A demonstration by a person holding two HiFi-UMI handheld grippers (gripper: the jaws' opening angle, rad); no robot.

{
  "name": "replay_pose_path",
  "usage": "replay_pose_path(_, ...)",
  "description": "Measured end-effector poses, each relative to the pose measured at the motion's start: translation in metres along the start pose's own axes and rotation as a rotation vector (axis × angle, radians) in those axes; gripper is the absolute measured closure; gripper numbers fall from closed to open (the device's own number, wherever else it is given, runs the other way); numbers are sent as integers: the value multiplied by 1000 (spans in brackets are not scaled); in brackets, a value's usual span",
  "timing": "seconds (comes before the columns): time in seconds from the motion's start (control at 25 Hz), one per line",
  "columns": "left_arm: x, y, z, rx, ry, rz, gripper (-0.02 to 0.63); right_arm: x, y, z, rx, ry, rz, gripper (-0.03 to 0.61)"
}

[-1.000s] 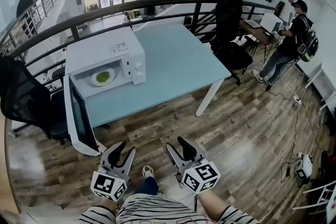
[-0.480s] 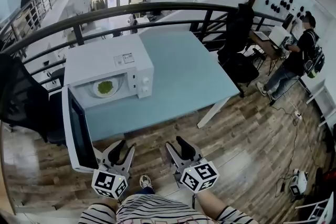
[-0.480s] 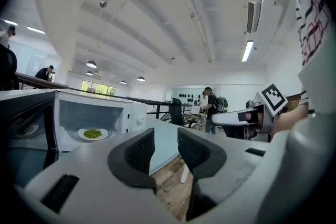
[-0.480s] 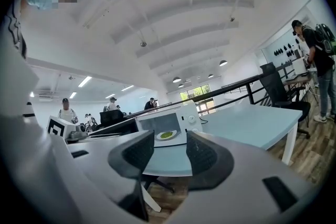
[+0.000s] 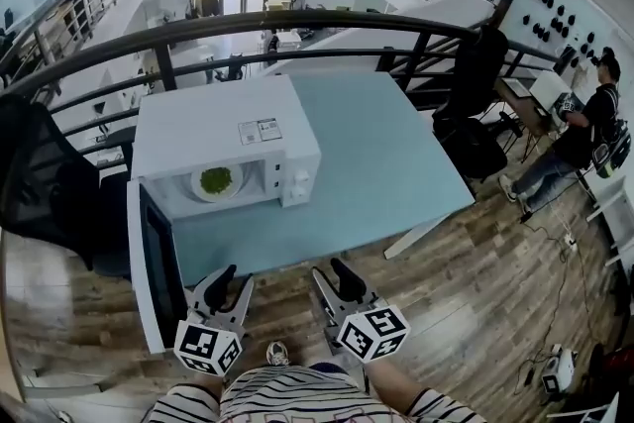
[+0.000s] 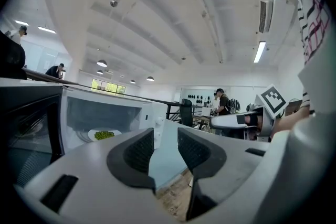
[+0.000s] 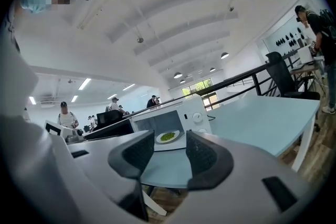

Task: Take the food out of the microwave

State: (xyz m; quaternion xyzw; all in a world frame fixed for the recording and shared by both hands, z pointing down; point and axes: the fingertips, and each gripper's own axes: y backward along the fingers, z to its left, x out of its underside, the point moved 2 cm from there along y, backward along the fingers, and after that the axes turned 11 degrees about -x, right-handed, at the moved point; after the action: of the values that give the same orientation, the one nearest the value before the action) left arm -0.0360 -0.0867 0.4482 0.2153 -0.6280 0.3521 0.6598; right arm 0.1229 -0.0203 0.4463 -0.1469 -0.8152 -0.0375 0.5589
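- Here, a white microwave [image 5: 228, 134] is seen left of centre in the head view, set on a pale blue table [image 5: 396, 163], with its door [image 5: 154, 263] swung wide toward the lower left.
- Inside the open cavity a white plate [image 5: 216, 181] is seen, and green food [image 5: 215, 179] is heaped on its middle.
- The left gripper [image 5: 234, 280] is held at the bottom of the frame, just right of the door's lower end and off the table's near edge. Its jaws are spread and nothing is gripped; in its own view only the table edge and wooden floor [image 5: 475, 312] are seen through the gap, and the plate is seen to the left of them.
- The right gripper [image 5: 332, 272] is held beside it, lower centre, with jaws likewise parted and empty. In its own view the plate is framed in the gap, well apart from the pads.
- A dark railing [image 5: 297, 20] is seen curving behind the table.
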Motion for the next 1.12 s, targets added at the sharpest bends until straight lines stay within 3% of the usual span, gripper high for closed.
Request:
replay_pose_path(0.24, 8, -10, 23, -57, 36, 15, 480, 8, -37, -9, -36, -18, 51, 382)
replay_pose_path(0.48, 10, -15, 50, -175, 47, 13, 481, 9, -79, -25, -73, -7, 94, 394)
replay_pose_path(0.76, 16, -24, 73, -319, 83, -3, 481, 20, -132, -42, -155, -75, 143, 416)
replay_pose_path(1.12, 38, -36, 82, -425, 120, 11, 480, 46, -187, -64, -244, -85, 226, 430)
